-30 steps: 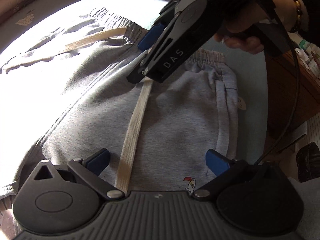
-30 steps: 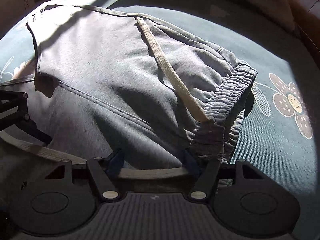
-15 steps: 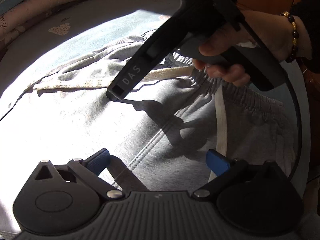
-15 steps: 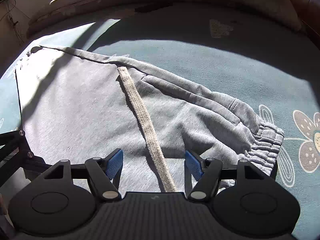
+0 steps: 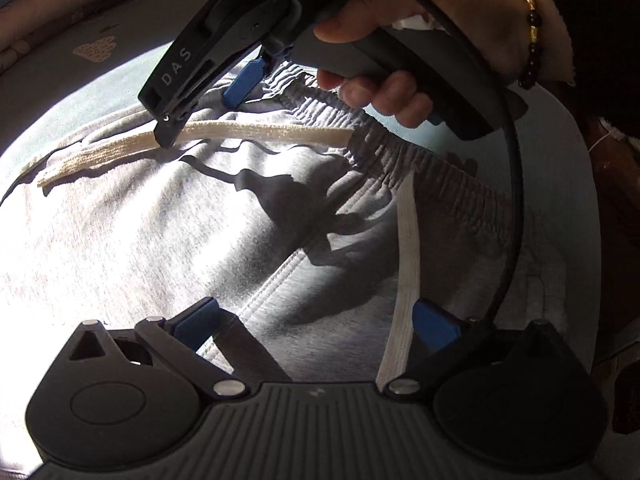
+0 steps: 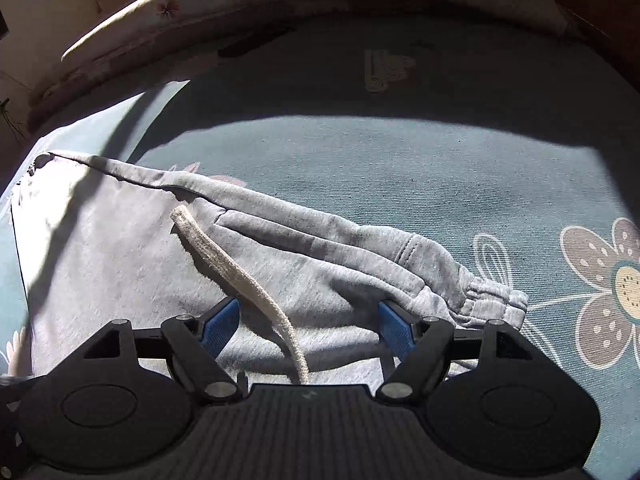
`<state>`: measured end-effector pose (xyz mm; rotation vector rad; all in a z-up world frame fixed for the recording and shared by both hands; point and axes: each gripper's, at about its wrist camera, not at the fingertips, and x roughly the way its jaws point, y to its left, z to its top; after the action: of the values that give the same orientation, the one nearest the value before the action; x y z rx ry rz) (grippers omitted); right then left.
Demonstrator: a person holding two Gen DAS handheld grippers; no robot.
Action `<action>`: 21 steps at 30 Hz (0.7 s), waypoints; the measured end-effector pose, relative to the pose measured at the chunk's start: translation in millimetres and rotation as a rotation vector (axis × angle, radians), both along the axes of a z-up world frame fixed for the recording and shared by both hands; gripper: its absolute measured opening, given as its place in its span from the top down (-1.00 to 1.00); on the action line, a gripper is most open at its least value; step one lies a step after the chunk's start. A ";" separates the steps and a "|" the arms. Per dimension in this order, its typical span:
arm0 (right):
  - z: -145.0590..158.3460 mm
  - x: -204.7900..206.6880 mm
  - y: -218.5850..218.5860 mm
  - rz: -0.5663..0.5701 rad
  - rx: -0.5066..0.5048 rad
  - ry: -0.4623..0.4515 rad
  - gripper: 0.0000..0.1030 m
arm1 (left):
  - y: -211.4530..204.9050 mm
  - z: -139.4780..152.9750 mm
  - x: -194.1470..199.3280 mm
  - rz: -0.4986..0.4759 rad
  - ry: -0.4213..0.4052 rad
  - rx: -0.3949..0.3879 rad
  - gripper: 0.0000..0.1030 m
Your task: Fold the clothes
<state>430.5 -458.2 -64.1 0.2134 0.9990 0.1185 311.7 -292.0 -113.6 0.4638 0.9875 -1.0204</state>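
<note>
Grey sweatpants lie spread on a bed, elastic waistband at the far right. One beige drawstring runs leftward across the fabric; a second drawstring trails down toward my left gripper, which is open and low over the cloth. My right gripper hovers over the first drawstring, held by a person's hand. In the right wrist view that gripper is open, with the drawstring lying loose between its fingers on the sweatpants.
The bed is covered with a teal sheet printed with flowers. A long pillow lines the far edge. Dark wooden furniture stands at the right. A cable hangs from the right gripper.
My right gripper was shut on the drawstring a second ago; it has opened, let the string drop onto the sweatpants and drawn back. The left gripper stayed open and shifted over the cloth.
</note>
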 end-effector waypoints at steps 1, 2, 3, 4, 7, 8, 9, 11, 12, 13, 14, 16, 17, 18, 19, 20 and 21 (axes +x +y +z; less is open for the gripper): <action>3.3 -0.6 -1.3 0.002 0.008 -0.005 -0.51 | 3.4 3.3 0.2 0.014 -0.005 -0.011 -0.97; 9.4 -3.4 -2.3 0.011 0.017 -0.021 -0.48 | 7.8 7.5 1.0 0.031 -0.009 -0.023 -0.97; 15.5 -6.1 -3.2 0.020 0.026 -0.036 -0.39 | 12.7 11.2 2.8 0.053 -0.010 -0.030 -0.97; 21.7 -8.9 -4.2 0.030 0.035 -0.052 -0.35 | 17.8 14.8 4.8 0.077 -0.010 -0.034 -0.97; 34.5 -19.3 -5.8 0.072 0.013 -0.051 -0.18 | 40.9 25.1 10.8 0.142 -0.012 -0.041 -0.97; 36.5 -22.5 -6.3 0.088 0.015 -0.049 -0.10 | 48.1 26.4 12.8 0.159 -0.012 -0.035 -0.97; 38.0 -25.1 -6.4 0.105 0.016 -0.046 -0.06 | 55.2 27.8 14.7 0.177 -0.012 -0.029 -0.97; 37.3 -21.8 1.5 0.143 -0.010 -0.052 -0.03 | 66.6 27.8 14.1 0.209 -0.009 -0.016 -0.97; 36.5 -19.4 6.2 0.161 -0.025 -0.055 -0.01 | 73.4 28.3 11.4 0.228 0.002 -0.013 -0.97; 35.0 -14.3 11.6 0.178 -0.031 -0.062 0.03 | 80.7 28.9 8.1 0.246 0.015 -0.011 -0.97; 33.4 -8.5 17.0 0.190 -0.034 -0.072 0.10 | 84.7 29.1 5.9 0.262 0.025 -0.011 -0.97; 27.4 8.0 33.2 0.228 -0.052 -0.081 0.16 | 90.9 29.2 2.2 0.292 0.043 -0.012 -0.97; 24.1 16.8 41.8 0.248 -0.062 -0.084 0.19 | 94.1 29.3 0.3 0.307 0.052 -0.013 -0.97; 18.9 26.0 52.3 0.274 -0.089 -0.086 0.19 | 98.0 29.8 -2.0 0.317 0.051 -0.013 -0.97; 13.7 33.1 60.9 0.292 -0.118 -0.088 0.19 | 102.1 30.5 -4.3 0.326 0.047 -0.013 -0.97; 11.2 36.0 67.0 0.310 -0.141 -0.084 0.19 | 106.2 31.2 -6.7 0.334 0.043 -0.013 -0.97; 9.9 37.7 72.5 0.330 -0.163 -0.077 0.38 | 110.3 31.9 -9.1 0.343 0.039 -0.013 -0.97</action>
<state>468.1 -385.6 -54.3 -0.1063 0.9554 0.3424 302.6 -181.7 -81.8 0.2522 1.0527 -0.7288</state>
